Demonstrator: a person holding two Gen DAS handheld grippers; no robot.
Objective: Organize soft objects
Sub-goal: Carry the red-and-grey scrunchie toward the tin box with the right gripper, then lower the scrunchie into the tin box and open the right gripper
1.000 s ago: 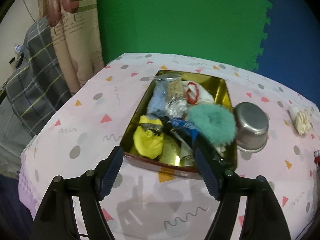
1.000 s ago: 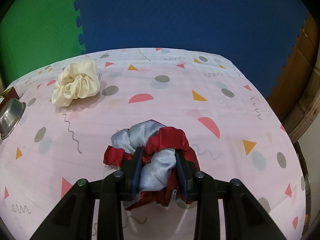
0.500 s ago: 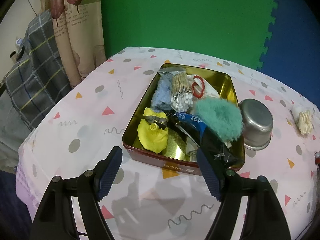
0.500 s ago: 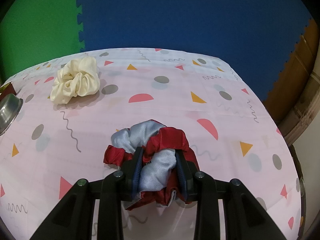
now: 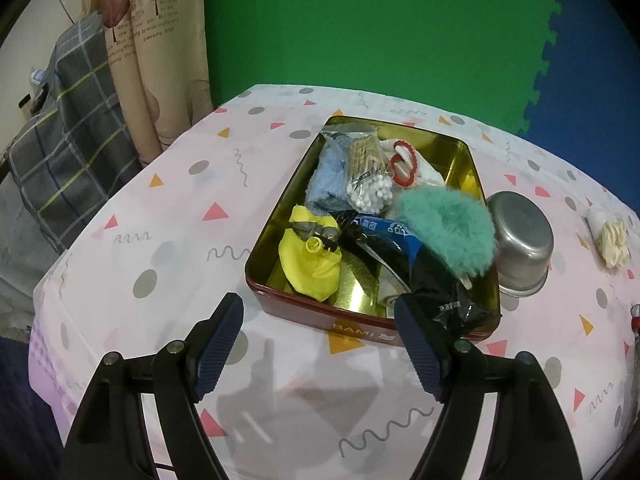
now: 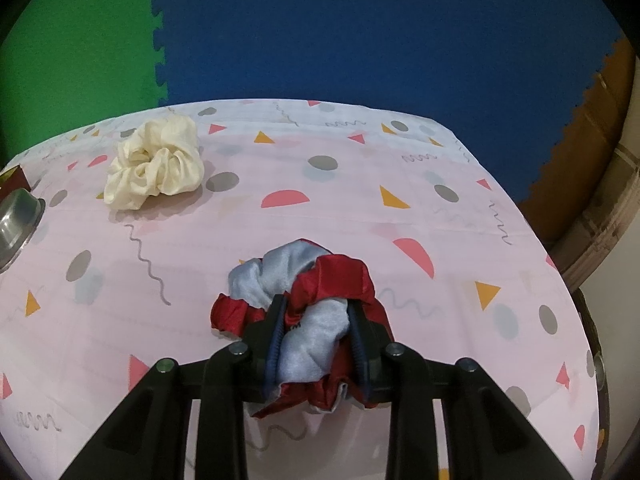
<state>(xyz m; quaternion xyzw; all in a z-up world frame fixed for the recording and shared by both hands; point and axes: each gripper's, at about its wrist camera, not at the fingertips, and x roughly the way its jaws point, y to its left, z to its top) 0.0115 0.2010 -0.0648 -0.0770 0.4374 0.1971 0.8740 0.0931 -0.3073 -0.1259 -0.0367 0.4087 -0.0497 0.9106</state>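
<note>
We are angling the right hand-held gripper [image 6: 316, 332] down at the table [image 6: 360, 208], its jaws closing on the red-and-grey scrunchie [image 6: 316, 280]; the left hand-held gripper [image 5: 320, 340] is hovering open before the tin [image 5: 360, 320], slightly wider than before.

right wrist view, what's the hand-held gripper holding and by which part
The right hand-held gripper, jaws closing, pinches the red and pale blue scrunchie across the near side of its bunched fabric.

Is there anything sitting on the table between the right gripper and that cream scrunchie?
Nothing visible. Only bare tablecloth lies between the right gripper, closing on the red and blue scrunchie, and the cream scrunchie.
</note>
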